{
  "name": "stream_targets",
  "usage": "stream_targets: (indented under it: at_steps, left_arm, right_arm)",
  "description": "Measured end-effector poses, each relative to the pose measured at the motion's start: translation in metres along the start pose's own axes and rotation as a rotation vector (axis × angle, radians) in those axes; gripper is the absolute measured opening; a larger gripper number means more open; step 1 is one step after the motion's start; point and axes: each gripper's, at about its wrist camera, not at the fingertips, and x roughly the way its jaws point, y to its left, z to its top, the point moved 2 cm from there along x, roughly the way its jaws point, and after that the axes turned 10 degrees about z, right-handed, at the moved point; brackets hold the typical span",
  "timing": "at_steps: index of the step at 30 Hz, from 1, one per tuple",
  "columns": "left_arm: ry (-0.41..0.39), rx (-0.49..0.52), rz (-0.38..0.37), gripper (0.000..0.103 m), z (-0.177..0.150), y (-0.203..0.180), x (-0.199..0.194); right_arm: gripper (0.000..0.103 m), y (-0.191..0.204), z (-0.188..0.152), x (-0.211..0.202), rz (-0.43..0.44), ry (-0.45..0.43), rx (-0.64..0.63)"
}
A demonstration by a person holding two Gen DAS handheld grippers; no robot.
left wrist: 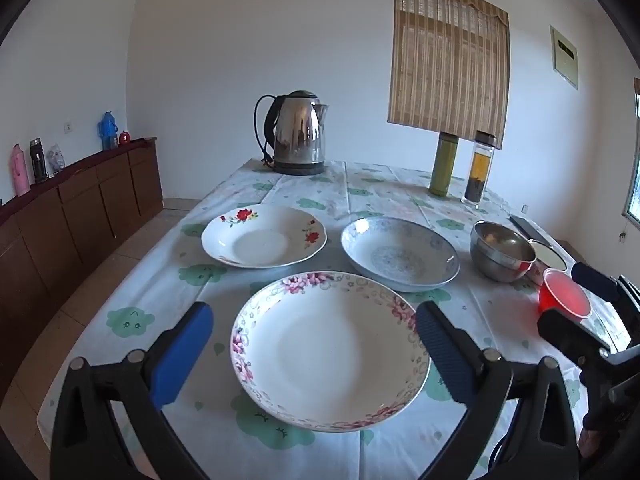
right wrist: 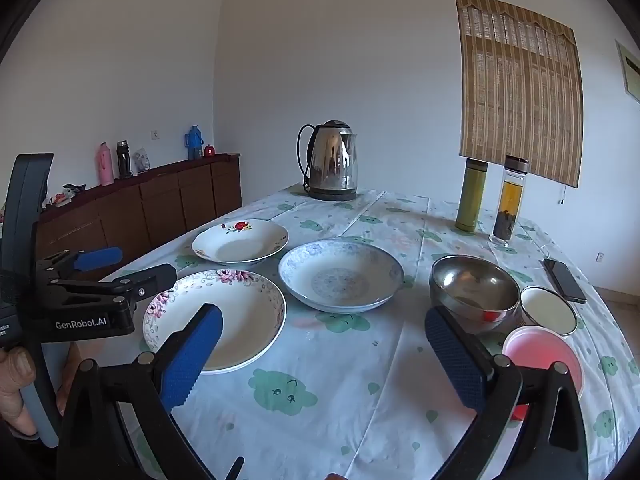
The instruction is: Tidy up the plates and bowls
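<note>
Left wrist view: the pink-flowered plate (left wrist: 330,350) is framed between wide-spread fingers of the left gripper (left wrist: 314,354), nothing grasped.
The right gripper (right wrist: 324,356) is likewise spread and empty above bare tablecloth (right wrist: 352,400). Plates are probably best stacked first: the near rim should be pinched squarely, lifted level, and set into the blue-patterned plate (right wrist: 340,276); the steel bowl (right wrist: 474,290), white bowl (right wrist: 548,310) and red bowl (right wrist: 542,356) are clustered at right.

Bare tablecloth (right wrist: 328,364) lies open straight ahead of the right gripper (right wrist: 324,354). The pink-flowered plate (right wrist: 224,316) blocks at ten o'clock, the steel bowl (right wrist: 474,288) and red bowl (right wrist: 544,356) at two, the blue-patterned plate (right wrist: 340,276) at twelve, near the steel bowl.
</note>
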Motion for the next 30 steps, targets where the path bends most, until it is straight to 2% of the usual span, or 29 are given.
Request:
stream_targets:
  at_steps: [4, 13, 30]
  left_arm:
    - [-0.029, 0.01, -0.003, 0.103, -0.004, -0.004, -0.001]
    - [-0.018, 0.014, 0.022, 0.103, -0.008, -0.005, 0.005]
    - [-0.017, 0.011, 0.016, 0.103, -0.009, -0.002, 0.005]
  right_arm:
    - [0.102, 0.001, 0.0, 0.006, 0.001, 0.036, 0.003]
    - [0.102, -0.002, -0.008, 0.007, 0.021, 0.029, 0.042]
    - [0.102, -0.005, -0.014, 0.013, 0.065, 0.05, 0.096]
